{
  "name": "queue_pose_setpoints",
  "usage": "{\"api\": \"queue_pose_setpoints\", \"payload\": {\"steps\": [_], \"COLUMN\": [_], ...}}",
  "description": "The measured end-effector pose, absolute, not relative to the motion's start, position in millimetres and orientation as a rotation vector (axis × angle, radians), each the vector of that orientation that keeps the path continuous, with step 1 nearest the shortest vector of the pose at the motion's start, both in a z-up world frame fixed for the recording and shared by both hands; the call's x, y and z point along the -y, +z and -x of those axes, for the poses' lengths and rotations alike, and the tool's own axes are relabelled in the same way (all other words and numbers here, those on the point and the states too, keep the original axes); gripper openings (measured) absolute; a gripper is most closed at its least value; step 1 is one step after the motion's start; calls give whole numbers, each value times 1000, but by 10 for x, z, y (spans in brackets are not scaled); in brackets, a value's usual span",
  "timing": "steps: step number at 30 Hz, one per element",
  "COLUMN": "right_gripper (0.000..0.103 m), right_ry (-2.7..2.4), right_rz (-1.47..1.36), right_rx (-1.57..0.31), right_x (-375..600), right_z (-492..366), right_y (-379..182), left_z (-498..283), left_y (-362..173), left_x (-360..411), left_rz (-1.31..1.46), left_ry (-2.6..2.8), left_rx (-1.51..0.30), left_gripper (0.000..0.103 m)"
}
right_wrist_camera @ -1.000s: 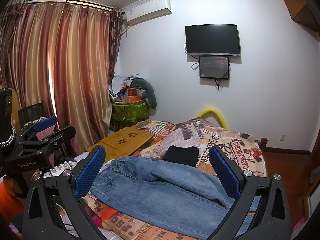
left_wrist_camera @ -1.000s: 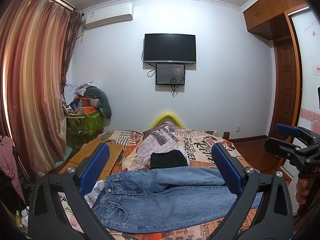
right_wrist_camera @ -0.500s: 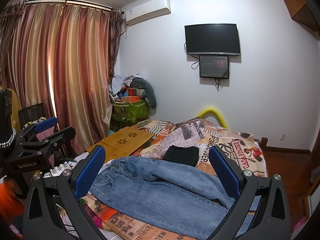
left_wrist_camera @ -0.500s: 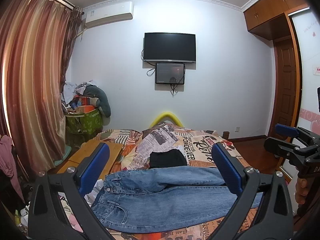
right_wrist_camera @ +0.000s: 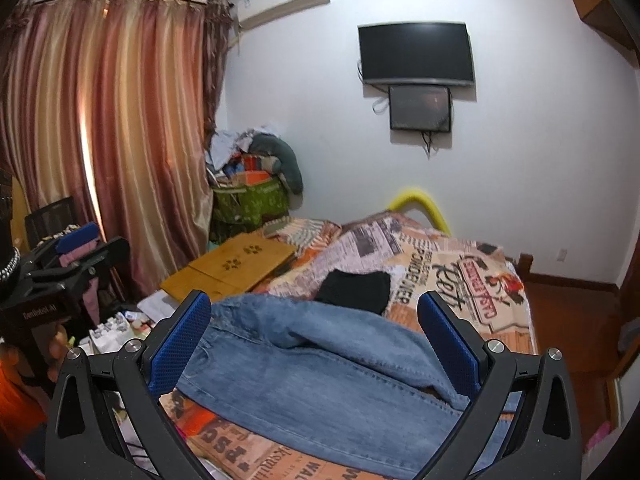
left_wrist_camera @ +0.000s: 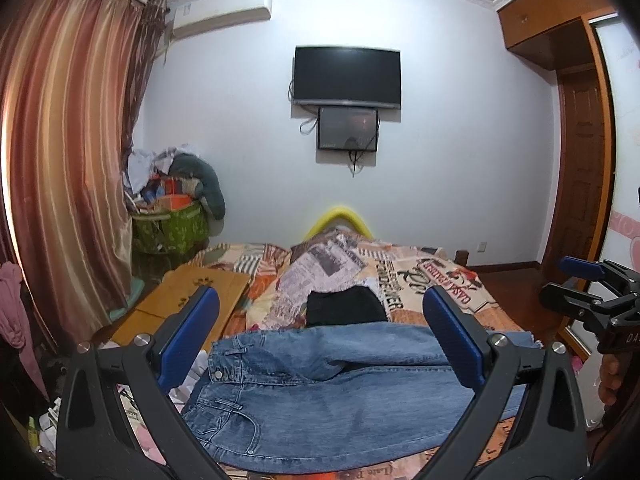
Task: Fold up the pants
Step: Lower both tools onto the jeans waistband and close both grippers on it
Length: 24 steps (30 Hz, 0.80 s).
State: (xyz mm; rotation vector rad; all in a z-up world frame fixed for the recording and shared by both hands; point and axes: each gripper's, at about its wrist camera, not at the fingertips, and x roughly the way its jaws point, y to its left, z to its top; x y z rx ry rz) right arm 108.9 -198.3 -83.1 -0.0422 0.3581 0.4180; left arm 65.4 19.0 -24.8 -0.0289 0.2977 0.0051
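Blue jeans [left_wrist_camera: 328, 392] lie spread across the near end of the bed, waistband to the left, legs running right; one leg is rumpled over the other. In the right wrist view the jeans [right_wrist_camera: 320, 368] stretch from lower left to lower right. My left gripper [left_wrist_camera: 320, 336] hovers above them, open, nothing between its blue pads. My right gripper [right_wrist_camera: 316, 340] is open and empty too, above the legs. The right gripper [left_wrist_camera: 588, 296] shows at the right edge of the left wrist view; the left gripper [right_wrist_camera: 68, 256] shows at the left edge of the right wrist view.
A folded black garment [left_wrist_camera: 344, 308] rests on the patterned bedspread [left_wrist_camera: 432, 276] beyond the jeans. A wooden lap tray [left_wrist_camera: 188, 296] sits at the bed's left side. Curtains [left_wrist_camera: 60, 168], a clothes-piled green bin [left_wrist_camera: 172, 228] and floor clutter stand left; a wooden door [left_wrist_camera: 580, 168] right.
Both grippers have tilted or shifted very slightly; the jeans and everything on the bed lie as before.
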Motion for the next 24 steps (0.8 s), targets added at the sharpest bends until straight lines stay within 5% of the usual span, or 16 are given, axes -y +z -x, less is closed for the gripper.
{"api": "queue_pose_setpoints", "payload": {"steps": [24], "right_gripper": [103], "right_ry": [218], "right_rz": [31], "right_rx": [-657], "right_x": [2600], "right_z": [-2734], "right_y": [-1897], "left_z": [-3041], "left_y": [-1816], "left_x": [-1500], "left_rz": [37], "left_ry": [180], "left_rx": [-680], "left_gripper": [102]}}
